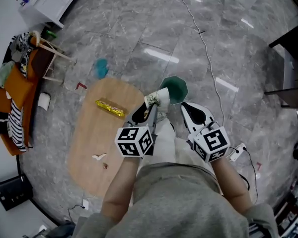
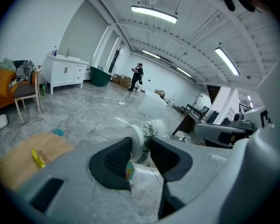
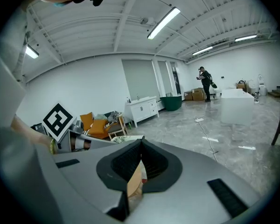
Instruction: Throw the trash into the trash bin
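Left gripper [image 2: 140,149]: jaws clamped on white paper cup [image 2: 148,133], plant print, cup lying sideways. Right gripper [image 3: 140,143]: jaws closed tip to tip, nothing held. In head view, cup just beside rim of green trash bin [image 1: 178,87] on floor. Farther left: yellow wrapper [image 1: 110,107], small scraps [image 1: 99,156] on low wooden table [image 1: 89,177].
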A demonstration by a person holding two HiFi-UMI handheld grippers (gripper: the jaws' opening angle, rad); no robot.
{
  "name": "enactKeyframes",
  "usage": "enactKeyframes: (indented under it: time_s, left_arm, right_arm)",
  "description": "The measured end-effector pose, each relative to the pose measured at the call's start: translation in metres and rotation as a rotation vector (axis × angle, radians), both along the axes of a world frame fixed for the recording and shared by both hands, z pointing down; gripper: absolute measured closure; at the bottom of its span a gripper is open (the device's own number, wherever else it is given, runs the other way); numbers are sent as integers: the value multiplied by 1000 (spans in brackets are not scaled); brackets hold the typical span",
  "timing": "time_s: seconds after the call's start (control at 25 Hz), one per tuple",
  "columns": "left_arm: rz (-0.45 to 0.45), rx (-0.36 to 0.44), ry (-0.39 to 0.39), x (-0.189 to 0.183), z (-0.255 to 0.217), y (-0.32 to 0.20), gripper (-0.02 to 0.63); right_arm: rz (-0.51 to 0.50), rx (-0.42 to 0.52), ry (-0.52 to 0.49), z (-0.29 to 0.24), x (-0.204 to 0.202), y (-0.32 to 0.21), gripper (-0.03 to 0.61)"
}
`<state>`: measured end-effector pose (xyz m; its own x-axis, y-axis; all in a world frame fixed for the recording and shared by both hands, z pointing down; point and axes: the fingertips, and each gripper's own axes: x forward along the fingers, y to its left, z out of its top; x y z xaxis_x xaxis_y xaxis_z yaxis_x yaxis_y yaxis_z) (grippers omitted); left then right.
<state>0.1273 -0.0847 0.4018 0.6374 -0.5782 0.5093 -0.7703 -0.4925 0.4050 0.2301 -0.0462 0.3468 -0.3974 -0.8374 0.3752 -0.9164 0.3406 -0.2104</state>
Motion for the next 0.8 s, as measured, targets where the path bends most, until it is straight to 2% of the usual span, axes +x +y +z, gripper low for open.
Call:
enactKeyframes:
  time_s: [0.36, 0.8]
  left_arm:
    - [27, -54, -9, 21, 44, -32, 474]
    - [74, -123, -34, 40, 97, -58, 474]
  right_arm:
    - [44, -60, 7, 37, 22, -26, 569]
    - [93, -120, -12, 83, 30, -51, 569]
